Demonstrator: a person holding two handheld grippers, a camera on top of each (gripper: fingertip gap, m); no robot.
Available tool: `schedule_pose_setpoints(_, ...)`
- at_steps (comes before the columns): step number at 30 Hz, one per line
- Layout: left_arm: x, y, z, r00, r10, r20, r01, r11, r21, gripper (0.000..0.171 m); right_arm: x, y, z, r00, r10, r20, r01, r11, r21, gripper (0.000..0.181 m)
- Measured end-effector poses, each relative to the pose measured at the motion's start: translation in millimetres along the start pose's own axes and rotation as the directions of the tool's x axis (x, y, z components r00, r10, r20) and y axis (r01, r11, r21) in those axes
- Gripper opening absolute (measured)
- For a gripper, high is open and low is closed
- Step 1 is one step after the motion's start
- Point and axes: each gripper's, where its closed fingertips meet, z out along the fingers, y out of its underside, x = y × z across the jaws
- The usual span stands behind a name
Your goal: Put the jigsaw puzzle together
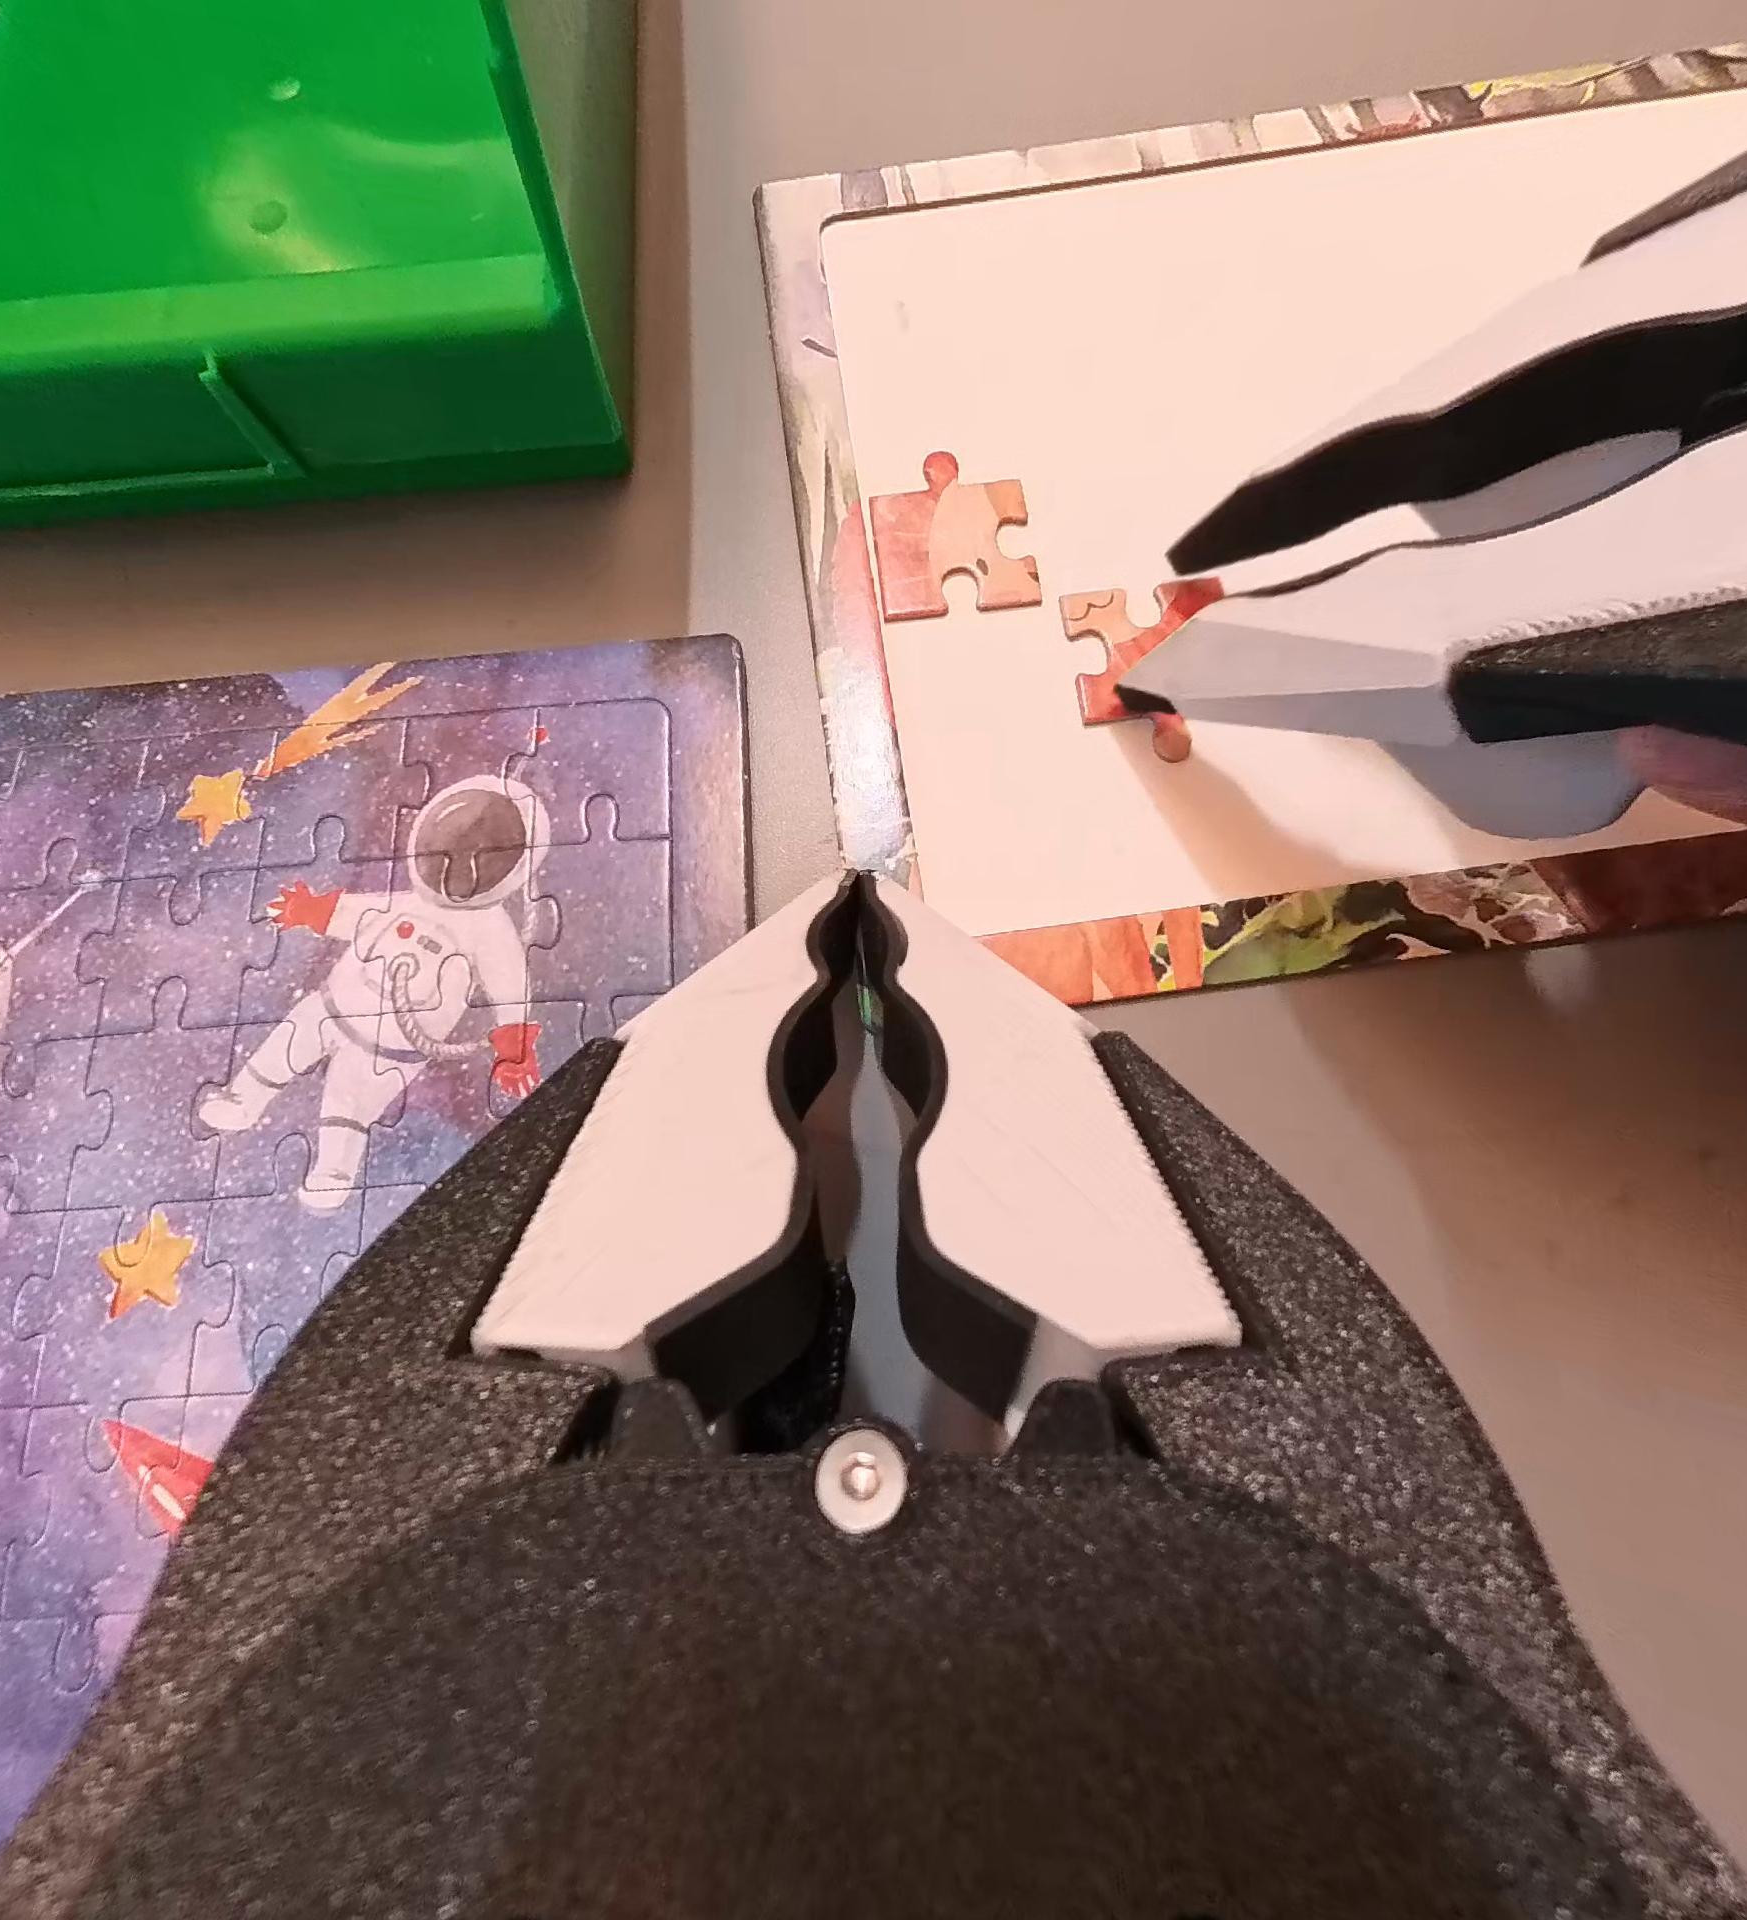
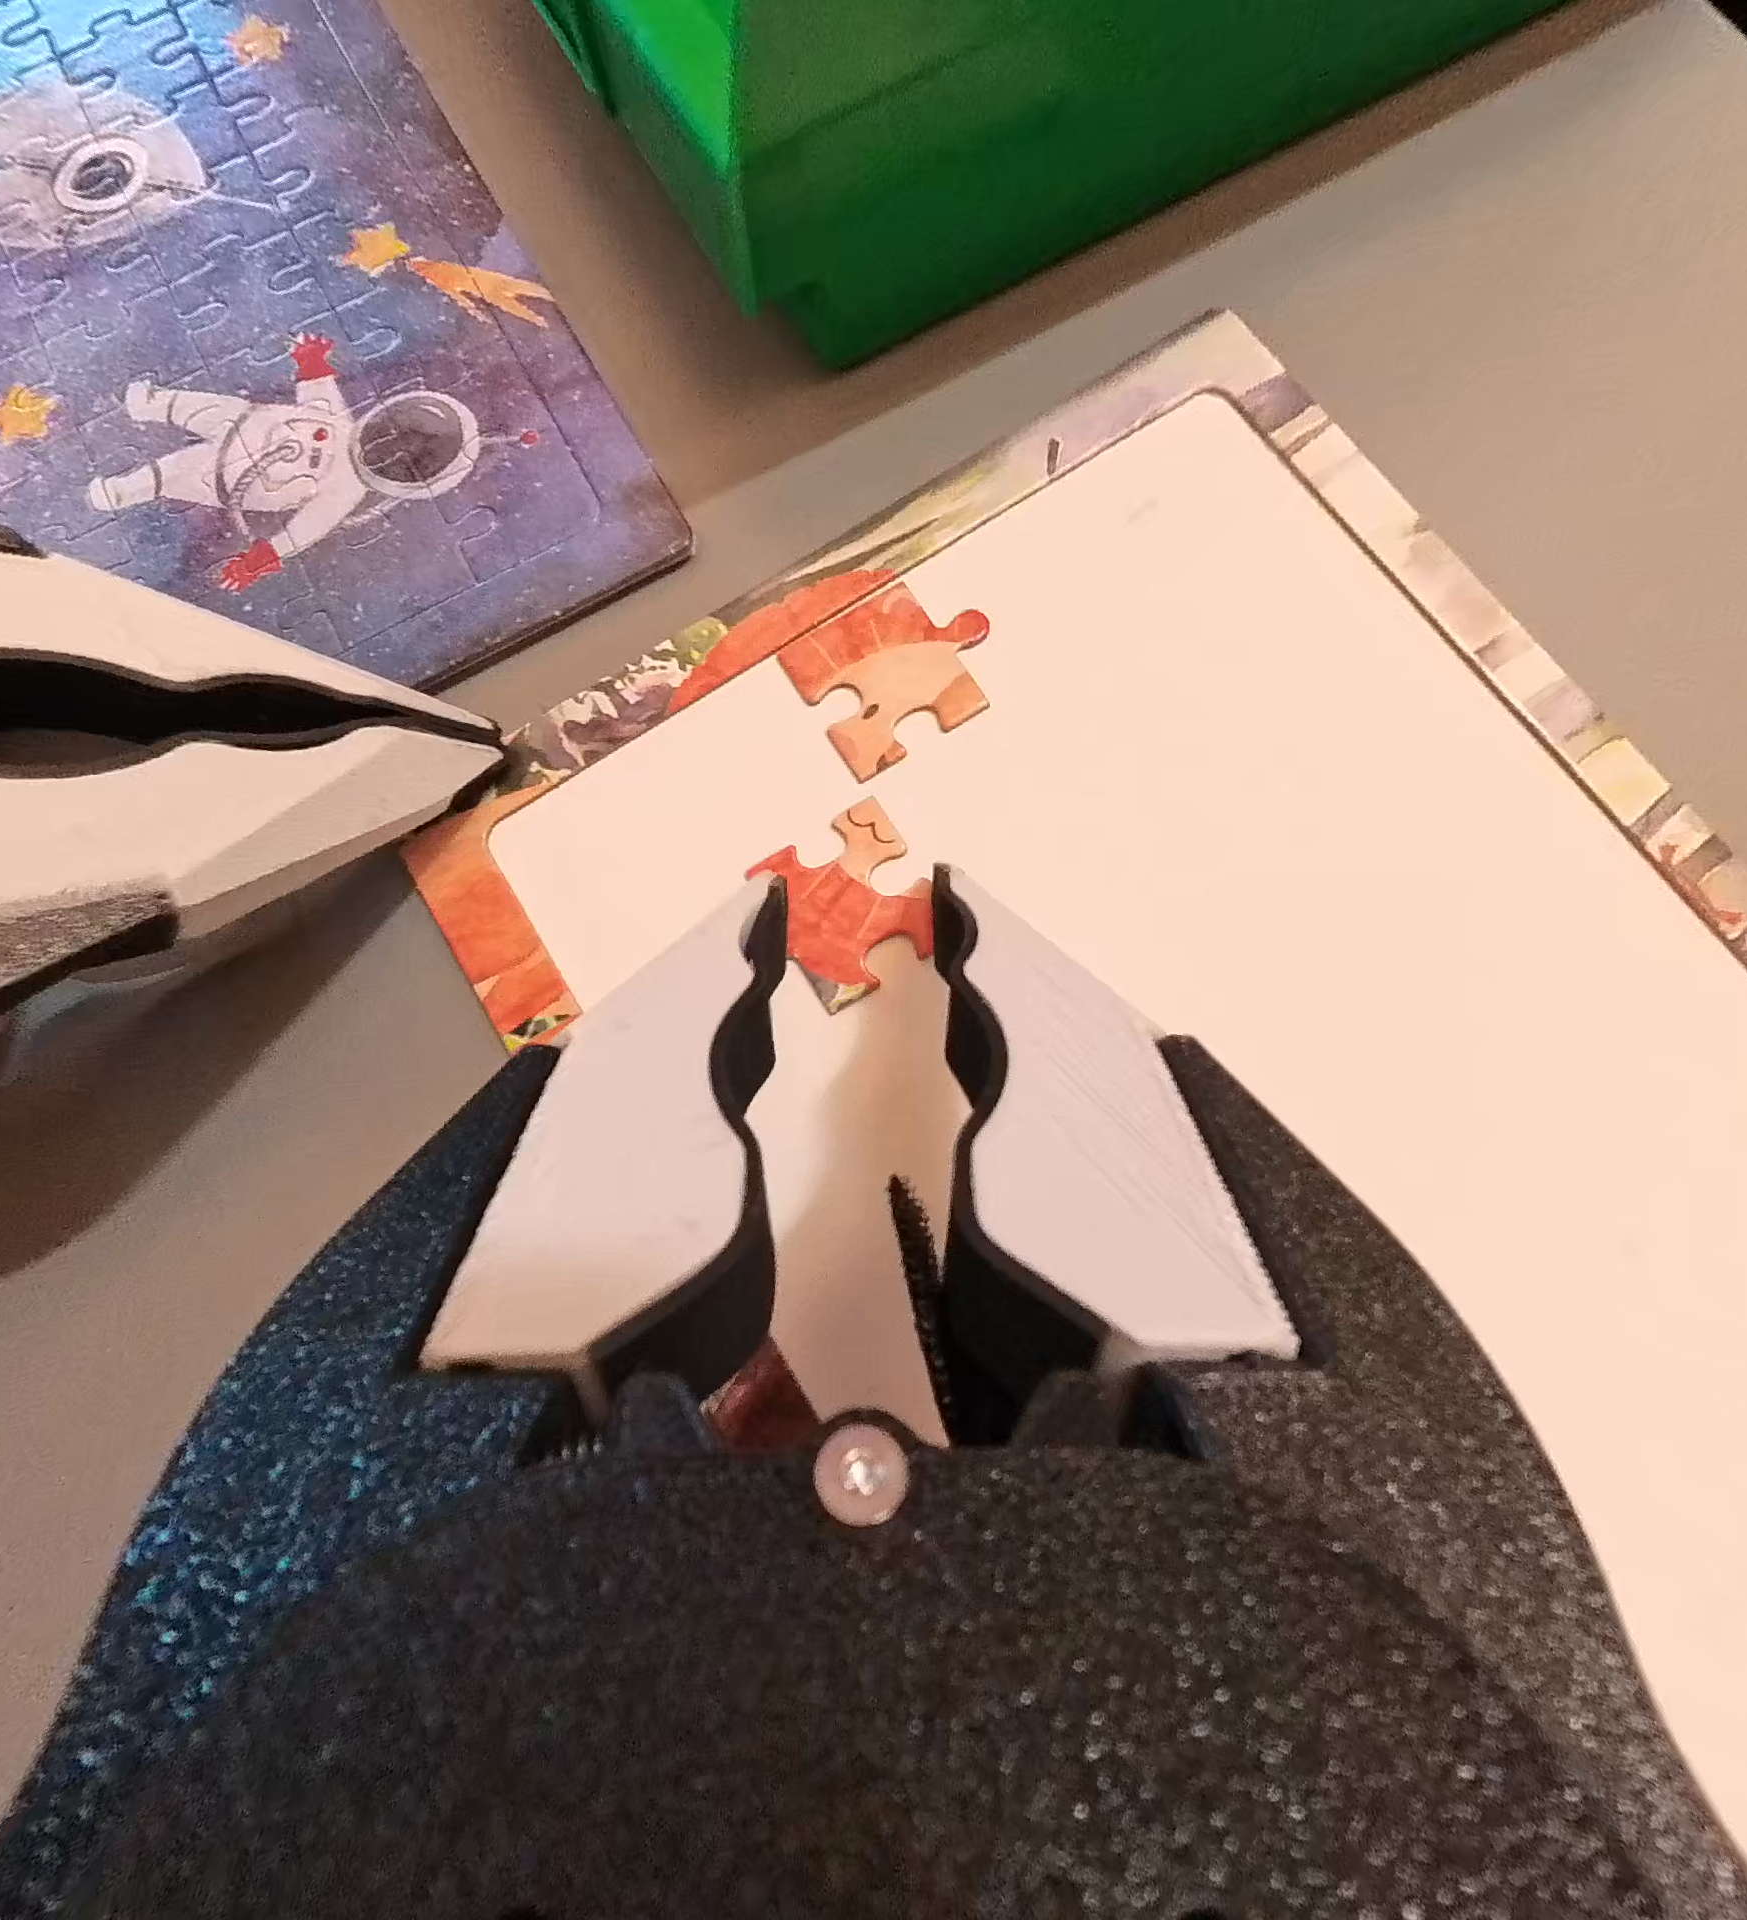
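Note:
A puzzle frame board (image 1: 817,416) with a painted rim and a white inside lies on the table; it also shows in the right wrist view (image 2: 1420,556). One orange puzzle piece (image 1: 952,540) (image 2: 890,686) lies inside against the rim. My right gripper (image 2: 856,881) (image 1: 1149,629) is shut on a second orange-red piece (image 2: 838,904) (image 1: 1118,634), one fingertip on each side, low on the white surface a short gap from the first. My left gripper (image 1: 861,883) (image 2: 490,740) is shut, with its tips on the board's near corner.
A finished space puzzle with an astronaut (image 1: 329,935) (image 2: 225,364) lies beside the board. A green plastic bin (image 1: 256,312) (image 2: 1056,156) stands behind them. A person's finger (image 1: 1731,779) shows under the right gripper. One gripper's finger ends stand about 8 cm off the other's.

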Motion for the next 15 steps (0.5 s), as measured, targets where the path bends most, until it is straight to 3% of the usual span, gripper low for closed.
schedule_pose_setpoints(6,-0.1,0.1,-0.1,1.0,-0.003,-0.003,0.003,1.0,0.0,0.0,-2.4,1.8,-17.2,0.997,-0.071,0.016,0.071,0.997,0.009,0.028)
schedule_pose_setpoints(15,0.0,0.3,-0.2,1.0,0.005,0.001,-0.005,1.0,0.0,0.0,-2.1,7.9,-4.8,0.997,-0.044,0.057,0.045,0.999,-0.019,0.025)
